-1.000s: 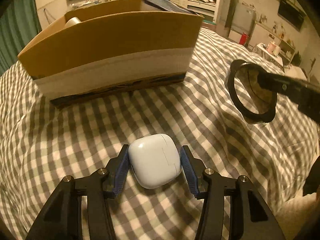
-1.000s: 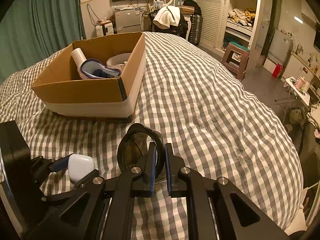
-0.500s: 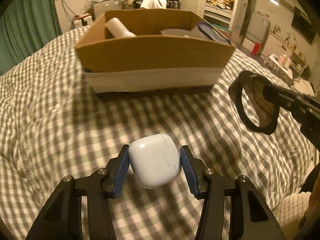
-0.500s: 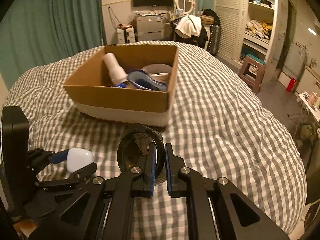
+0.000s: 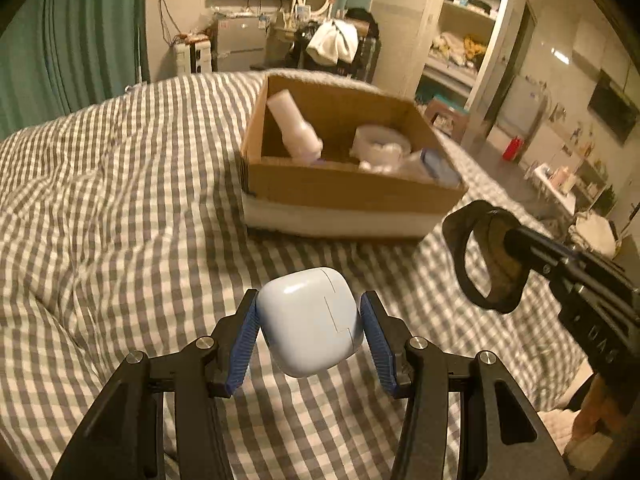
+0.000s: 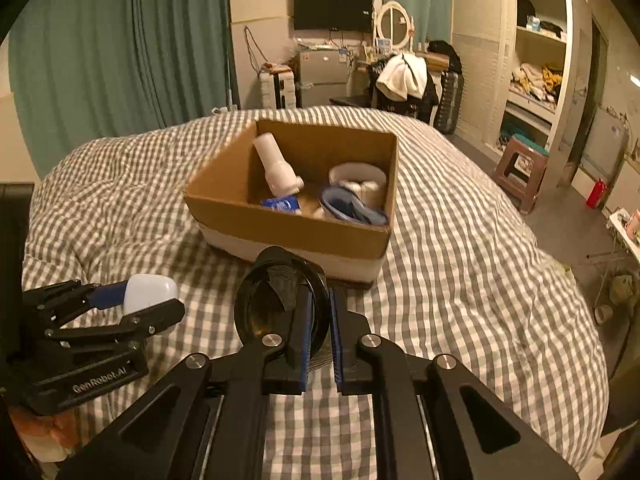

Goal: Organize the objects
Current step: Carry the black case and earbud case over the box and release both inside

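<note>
Two items carried: both held above the bed [image 6: 460, 240], short of the cardboard box [image 6: 288, 224].
Left gripper [image 5: 308, 332]: clamped on earbud case [image 5: 310, 320]; smooth shell, slippage risked.
Right gripper [image 6: 318, 320]: pinched on dark cup [image 6: 276, 296] rim; tilting or dropping possible.
</note>
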